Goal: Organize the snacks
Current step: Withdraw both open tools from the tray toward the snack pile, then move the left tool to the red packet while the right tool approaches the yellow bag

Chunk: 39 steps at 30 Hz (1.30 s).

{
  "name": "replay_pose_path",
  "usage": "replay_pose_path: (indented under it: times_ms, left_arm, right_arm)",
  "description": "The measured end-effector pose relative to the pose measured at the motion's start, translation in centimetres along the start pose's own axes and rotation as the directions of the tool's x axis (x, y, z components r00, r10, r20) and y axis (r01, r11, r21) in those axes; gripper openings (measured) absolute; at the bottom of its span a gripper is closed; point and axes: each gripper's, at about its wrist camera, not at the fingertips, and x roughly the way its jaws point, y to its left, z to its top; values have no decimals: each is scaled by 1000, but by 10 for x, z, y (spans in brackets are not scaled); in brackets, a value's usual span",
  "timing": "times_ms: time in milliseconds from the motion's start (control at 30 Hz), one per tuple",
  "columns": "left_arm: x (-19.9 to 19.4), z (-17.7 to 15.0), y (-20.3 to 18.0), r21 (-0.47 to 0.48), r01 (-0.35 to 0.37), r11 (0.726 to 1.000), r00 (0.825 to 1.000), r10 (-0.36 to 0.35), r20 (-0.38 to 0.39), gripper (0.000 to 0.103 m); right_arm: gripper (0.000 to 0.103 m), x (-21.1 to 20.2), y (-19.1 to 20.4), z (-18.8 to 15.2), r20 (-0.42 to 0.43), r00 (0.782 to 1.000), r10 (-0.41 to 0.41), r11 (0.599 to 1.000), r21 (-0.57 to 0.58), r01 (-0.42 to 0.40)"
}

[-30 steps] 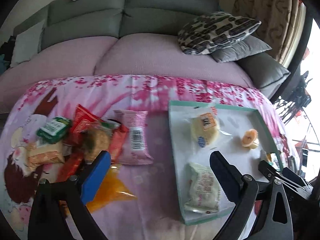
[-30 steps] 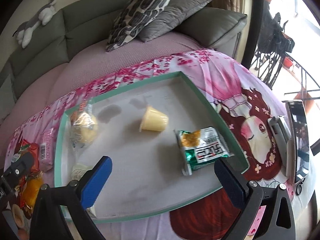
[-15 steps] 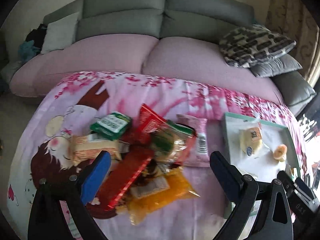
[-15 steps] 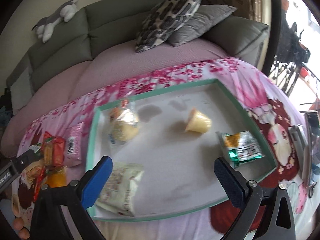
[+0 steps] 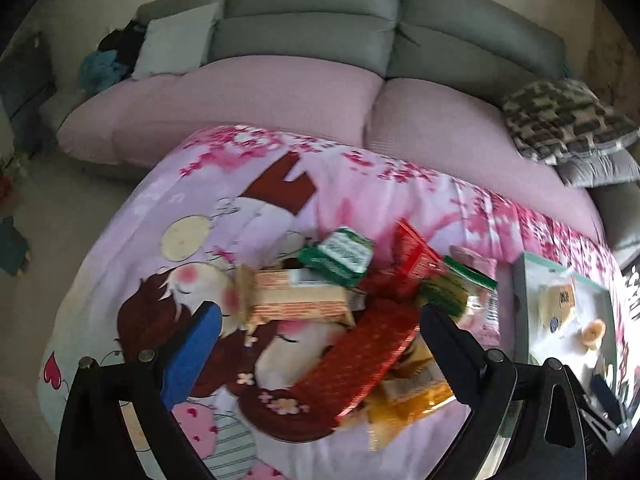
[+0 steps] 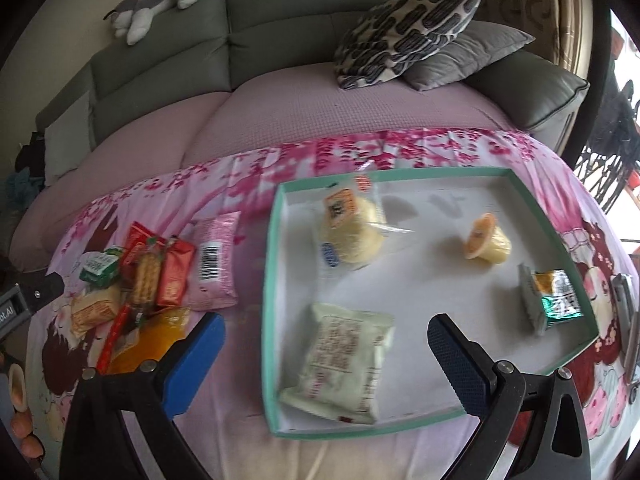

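Observation:
A pile of snack packets (image 5: pixel 360 320) lies on the pink cartoon cloth: a long red bar (image 5: pixel 360 360), a tan wafer pack (image 5: pixel 296 300), a green pack (image 5: pixel 340 256), orange packs. My left gripper (image 5: pixel 320 344) is open and empty just above the pile. The teal-rimmed tray (image 6: pixel 272 280) holds a pale green packet (image 6: pixel 344 360), a wrapped yellow cake (image 6: pixel 352 232), a jelly cup (image 6: pixel 486 240) and a green-white packet (image 6: pixel 552 296). My right gripper (image 6: pixel 324 344) is open and empty over the tray's near left part. The pile also shows in the right wrist view (image 6: pixel 140 276).
A pink packet (image 6: pixel 214 264) lies between pile and tray. A grey sofa with pink cover (image 6: pixel 320 112) and patterned cushions (image 6: pixel 408 32) stands behind. Phones (image 6: pixel 624 320) lie at the cloth's right edge. The tray's left edge shows in the left wrist view (image 5: pixel 520 320).
Both grippers have swung left. The left view now centres on the snack pile, closer than before. The right view now shows the tray's left side and the pile. Both stay open.

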Motion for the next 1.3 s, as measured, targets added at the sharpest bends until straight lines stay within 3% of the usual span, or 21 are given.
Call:
replay_pose_path:
  times_ms: [200, 400, 767, 1000, 1300]
  left_arm:
    - [11, -1, 22, -25, -40, 999, 998, 39, -53, 99]
    - [26, -6, 26, -45, 0, 999, 992, -6, -126, 99]
    - [70, -25, 26, -77, 13, 997, 960, -34, -277, 99]
    - [79, -26, 27, -92, 17, 996, 953, -44, -299, 99]
    - [82, -24, 25, -92, 26, 995, 950, -53, -306, 99]
  right_arm:
    - [102, 3, 39, -5, -23, 998, 58, 995, -79, -60]
    - [102, 10, 79, -12, -59, 990, 127, 976, -169, -135]
    - [102, 33, 117, -24, -137, 978, 154, 933, -305, -190]
    - [102, 48, 128, -31, -199, 963, 180, 912, -332, -239]
    - [102, 52, 133, -38, -215, 963, 165, 901, -364, -236]
